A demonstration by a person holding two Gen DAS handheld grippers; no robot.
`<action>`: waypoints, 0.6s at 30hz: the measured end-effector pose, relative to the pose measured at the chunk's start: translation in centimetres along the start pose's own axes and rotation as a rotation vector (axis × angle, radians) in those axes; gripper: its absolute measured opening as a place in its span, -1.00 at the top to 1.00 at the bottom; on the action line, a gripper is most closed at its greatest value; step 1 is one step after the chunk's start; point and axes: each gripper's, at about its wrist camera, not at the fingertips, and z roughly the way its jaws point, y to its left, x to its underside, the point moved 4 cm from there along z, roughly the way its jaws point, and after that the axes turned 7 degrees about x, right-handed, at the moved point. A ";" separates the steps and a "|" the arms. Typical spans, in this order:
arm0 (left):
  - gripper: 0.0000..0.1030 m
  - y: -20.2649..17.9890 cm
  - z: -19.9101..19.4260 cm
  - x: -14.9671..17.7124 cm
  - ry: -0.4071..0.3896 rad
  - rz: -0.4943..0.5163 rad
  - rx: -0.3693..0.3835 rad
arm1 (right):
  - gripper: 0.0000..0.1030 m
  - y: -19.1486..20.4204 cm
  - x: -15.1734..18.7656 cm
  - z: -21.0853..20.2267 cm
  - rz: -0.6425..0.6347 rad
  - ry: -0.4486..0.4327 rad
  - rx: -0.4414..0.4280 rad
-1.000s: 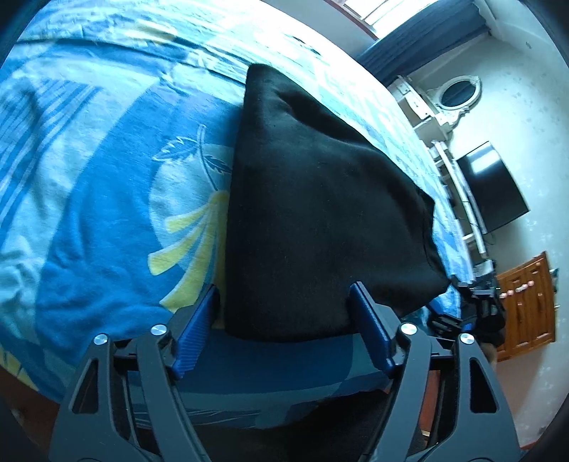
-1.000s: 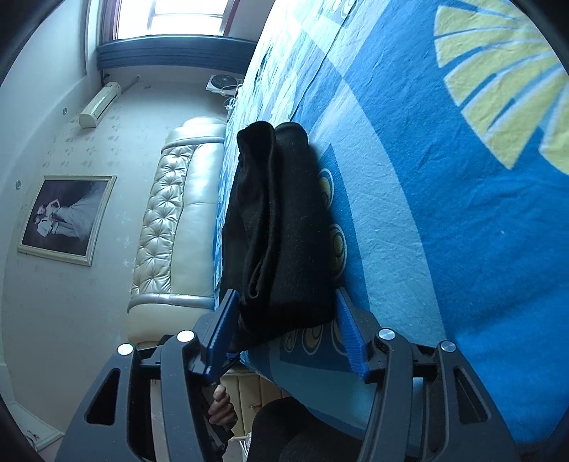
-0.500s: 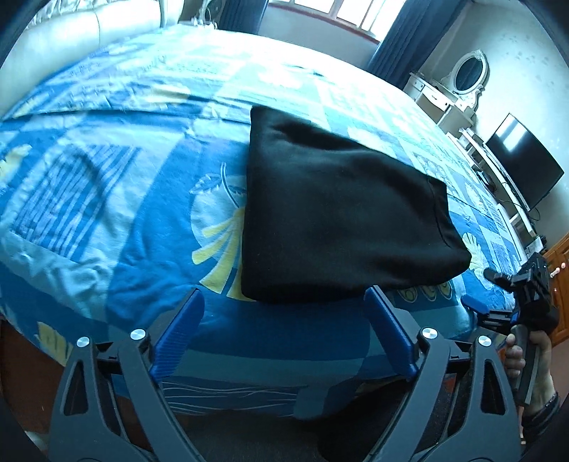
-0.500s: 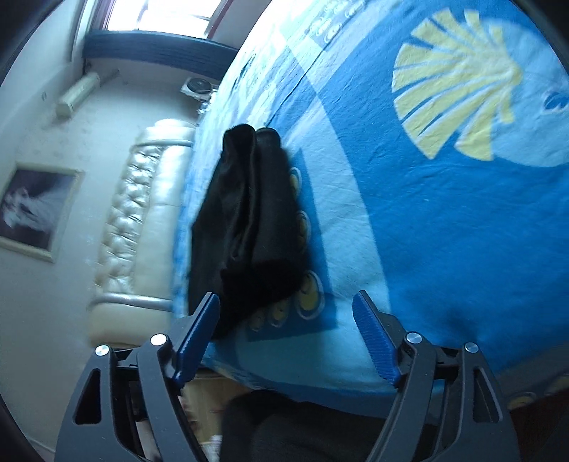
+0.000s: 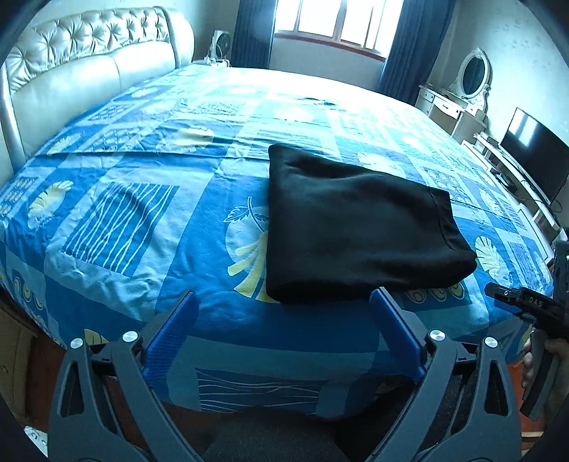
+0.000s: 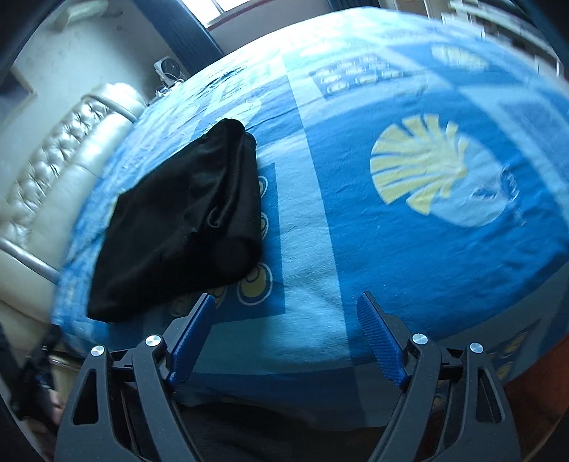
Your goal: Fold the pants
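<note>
Black pants (image 5: 359, 227) lie folded on bed (image 5: 142, 213), at 12 o'clock from left hand-held gripper (image 5: 284, 334). Both jaws just opened, empty; right hand-held gripper (image 6: 284, 337) likewise. Fold looks complete; next, withdraw clear.

"DAS" stands on the right gripper (image 5: 530, 302).

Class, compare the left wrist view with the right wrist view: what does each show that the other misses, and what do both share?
Only the left wrist view shows the television, the oval mirror and the window. Only the right wrist view shows the pants' layered side edge and the large yellow shell print. Both show the folded black pants lying free on the blue bedspread, the padded headboard, and open, empty tongs.
</note>
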 end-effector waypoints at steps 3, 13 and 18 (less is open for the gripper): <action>-0.93 -0.6 -0.6 0.4 -0.013 0.030 -0.039 | -0.56 1.0 0.2 -0.7 -0.064 -0.044 0.056; -0.95 -2.4 -0.8 1.7 -0.019 0.063 -0.022 | -0.56 3.5 1.0 -2.1 -0.195 -0.127 0.111; -0.95 -3.1 -0.2 1.9 -0.008 0.075 -0.024 | -0.57 3.3 0.9 -2.2 -0.177 -0.140 0.114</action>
